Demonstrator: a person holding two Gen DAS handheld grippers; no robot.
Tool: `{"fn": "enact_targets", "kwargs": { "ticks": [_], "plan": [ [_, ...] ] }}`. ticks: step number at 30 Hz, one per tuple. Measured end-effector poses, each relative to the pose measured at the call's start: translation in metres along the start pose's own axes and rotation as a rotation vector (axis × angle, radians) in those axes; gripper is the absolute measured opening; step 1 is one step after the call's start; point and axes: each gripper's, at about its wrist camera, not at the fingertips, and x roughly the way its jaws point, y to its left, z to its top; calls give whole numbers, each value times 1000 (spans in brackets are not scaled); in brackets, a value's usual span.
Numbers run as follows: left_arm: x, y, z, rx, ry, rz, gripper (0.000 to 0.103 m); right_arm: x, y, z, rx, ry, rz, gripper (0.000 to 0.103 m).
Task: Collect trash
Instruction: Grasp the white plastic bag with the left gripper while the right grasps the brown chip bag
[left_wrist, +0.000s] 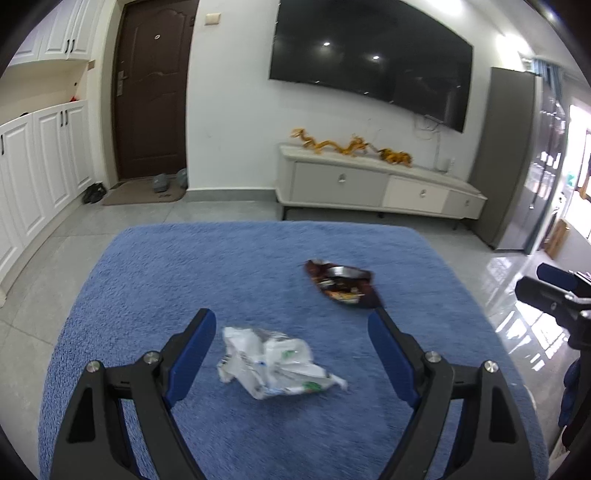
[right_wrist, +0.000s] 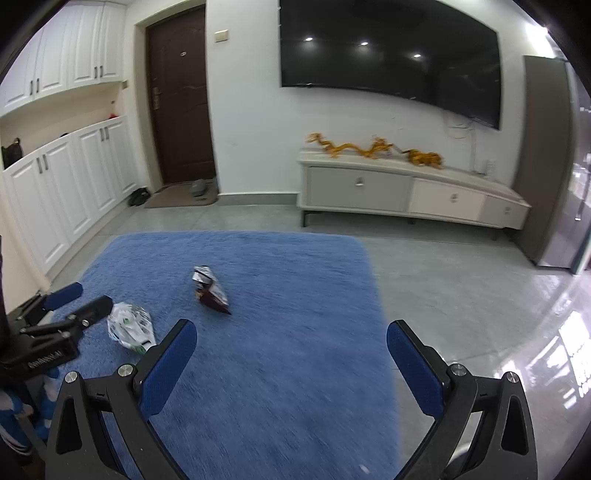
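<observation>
A crumpled white wrapper (left_wrist: 275, 363) is seen on the blue rug (left_wrist: 155, 266), framed between the wide-spread fingers of the left gripper (left_wrist: 291, 325). A dark red snack packet (left_wrist: 341, 282) lies beyond the wrapper. The right gripper (right_wrist: 291, 334) is held agape over the rug, gripping nothing.

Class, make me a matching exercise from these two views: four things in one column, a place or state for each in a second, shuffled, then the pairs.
Things
1. white wrapper
2. dark wrapper
3. dragon
4. left gripper

Places or states
A. on the TV cabinet
B. open, holding nothing
C. on the rug, between the blue fingers
D. on the rug, farther off

Pairs: 1-C, 2-D, 3-A, 4-B
</observation>
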Motion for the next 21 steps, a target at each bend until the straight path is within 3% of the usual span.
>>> {"fn": "enact_targets", "kwargs": {
  "ticks": [5,9,21],
  "plan": [
    [19,17,-4,-20,28,46,84,41,18,15,-12,11,107,103],
    [36,24,-7,-35,69,39,84,71,36,26,-25,20,177,103],
    [71,33,-27,-86,213,-78,84,158,70,25,-100,146,202,103]
  ]
}}
